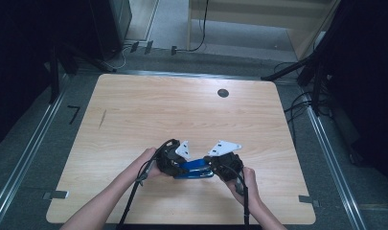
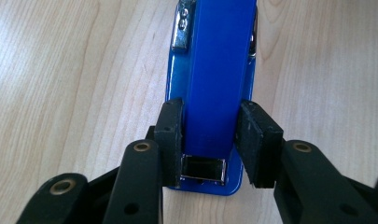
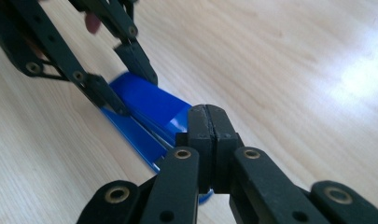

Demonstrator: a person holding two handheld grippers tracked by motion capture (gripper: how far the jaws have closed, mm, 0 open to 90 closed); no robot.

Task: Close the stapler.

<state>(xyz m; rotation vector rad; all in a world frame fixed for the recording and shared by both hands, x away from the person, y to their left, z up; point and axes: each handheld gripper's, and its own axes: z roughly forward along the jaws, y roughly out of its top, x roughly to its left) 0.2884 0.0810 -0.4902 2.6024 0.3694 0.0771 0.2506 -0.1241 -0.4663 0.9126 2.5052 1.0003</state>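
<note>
A blue stapler lies flat on the wooden table near its front edge, between my two grippers. My left gripper is closed on the stapler, one pad on each side of its upper arm near the hinge end. In the high view the left gripper sits at the stapler's left end and the right gripper at its right end. My right gripper has its pads pressed together with nothing between them, right over the near tip of the stapler; whether it touches is unclear.
A small dark round hole marks the table's far right part. The table's front edge runs close under the person's forearms. Cables and dark stands line the floor beyond the far edge and along the right side.
</note>
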